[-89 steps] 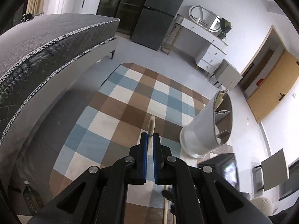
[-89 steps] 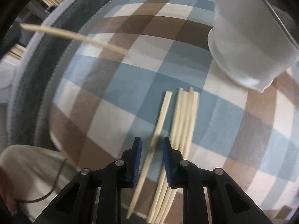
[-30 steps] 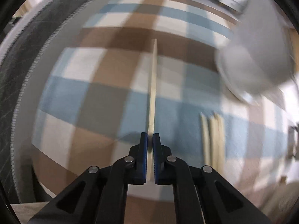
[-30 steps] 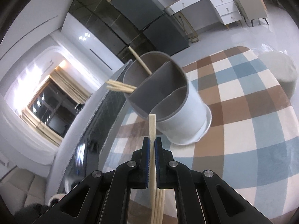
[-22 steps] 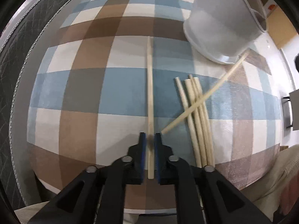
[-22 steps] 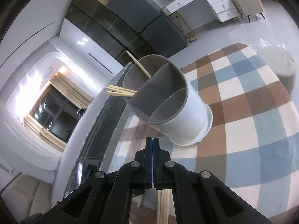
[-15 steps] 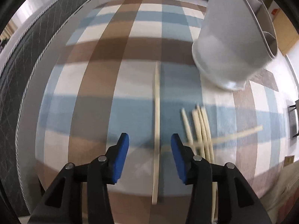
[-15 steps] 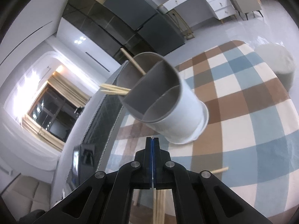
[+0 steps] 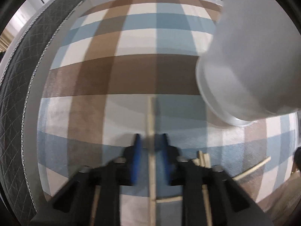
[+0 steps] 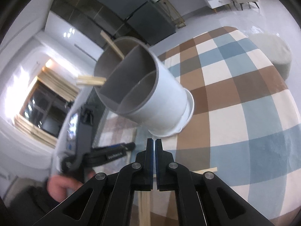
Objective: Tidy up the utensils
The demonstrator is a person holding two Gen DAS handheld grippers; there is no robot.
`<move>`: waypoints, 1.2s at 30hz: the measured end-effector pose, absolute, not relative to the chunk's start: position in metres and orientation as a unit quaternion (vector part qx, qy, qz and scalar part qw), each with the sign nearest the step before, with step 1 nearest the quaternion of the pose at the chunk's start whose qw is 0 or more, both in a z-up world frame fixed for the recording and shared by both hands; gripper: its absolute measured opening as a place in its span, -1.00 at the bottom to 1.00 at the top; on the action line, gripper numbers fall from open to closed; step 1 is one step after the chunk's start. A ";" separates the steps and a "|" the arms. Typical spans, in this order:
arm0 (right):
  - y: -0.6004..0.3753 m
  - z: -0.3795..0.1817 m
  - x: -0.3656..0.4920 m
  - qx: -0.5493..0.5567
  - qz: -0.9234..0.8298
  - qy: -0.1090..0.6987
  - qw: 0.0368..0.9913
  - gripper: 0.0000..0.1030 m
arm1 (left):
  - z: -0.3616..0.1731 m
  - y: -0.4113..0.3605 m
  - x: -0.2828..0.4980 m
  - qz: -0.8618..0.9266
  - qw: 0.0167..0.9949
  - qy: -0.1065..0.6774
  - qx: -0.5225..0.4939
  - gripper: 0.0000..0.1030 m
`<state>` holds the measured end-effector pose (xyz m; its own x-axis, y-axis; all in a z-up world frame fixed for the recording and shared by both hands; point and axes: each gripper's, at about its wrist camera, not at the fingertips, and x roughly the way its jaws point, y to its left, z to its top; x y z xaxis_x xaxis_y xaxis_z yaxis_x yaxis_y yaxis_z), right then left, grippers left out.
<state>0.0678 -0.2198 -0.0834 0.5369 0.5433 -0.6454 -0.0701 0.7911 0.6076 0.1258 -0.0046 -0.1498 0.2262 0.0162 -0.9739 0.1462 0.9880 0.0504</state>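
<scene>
Left wrist view, blurred: left gripper (image 9: pixel 151 141) points steeply down at the rug (image 9: pixel 131 37). Jaws are closing. One chopstick (image 9: pixel 150 116) runs straight between the blue pads, with a gap visible on each side, so no pad is pressing on it. The stick lies flat on the rug, its far end past the fingertips and its near end under the gripper body. Bundle (image 9: pixel 204 156) of more chopsticks lies just right of the right finger, partly hidden by it. Stray stick (image 9: pixel 252 167) lies slanted further right, apart from the bundle. Holder (image 9: pixel 250 56), white, stands on the rug at upper right, near the far end of the centred stick but not touching it. Mattress (image 9: pixel 17 94) edge is at left.

Right wrist view: right gripper (image 10: pixel 153 143) has jaws closed to a thin slit, with nothing between the pads. It is aimed at the holder's base, just short of it, not touching. The holder's open top shows three compartments. Sticks (image 10: pixel 92 80) poke out of the far compartment on the left and another (image 10: pixel 112 46) leans out at the back; the two nearer compartments look empty. A pale stick shows under the gripper body, below the jaws and not held. The stray stick lies on the rug right of the fingers. Hand (image 10: pixel 62 186) holds the left gripper at lower left, its tip down by the rug left of the holder. Pouf (image 10: pixel 270 50) stands at right.
</scene>
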 end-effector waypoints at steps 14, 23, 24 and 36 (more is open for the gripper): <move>-0.134 -0.090 0.072 -0.040 0.309 0.519 0.796 -0.35 | -0.110 0.057 0.090 -0.064 0.817 0.571 -0.053 -0.97; -0.051 -0.120 0.063 -0.276 0.401 0.526 0.697 -0.42 | -0.096 0.083 0.098 -0.069 0.824 0.551 -0.113 -0.97; -0.044 -0.124 0.064 -0.290 0.408 0.529 0.686 -0.48 | -0.093 0.086 0.099 -0.070 0.825 0.547 -0.119 -0.97; -0.019 -0.126 0.063 -0.370 0.406 0.503 0.667 -0.90 | -0.096 0.098 0.108 -0.085 0.826 0.535 -0.157 -0.97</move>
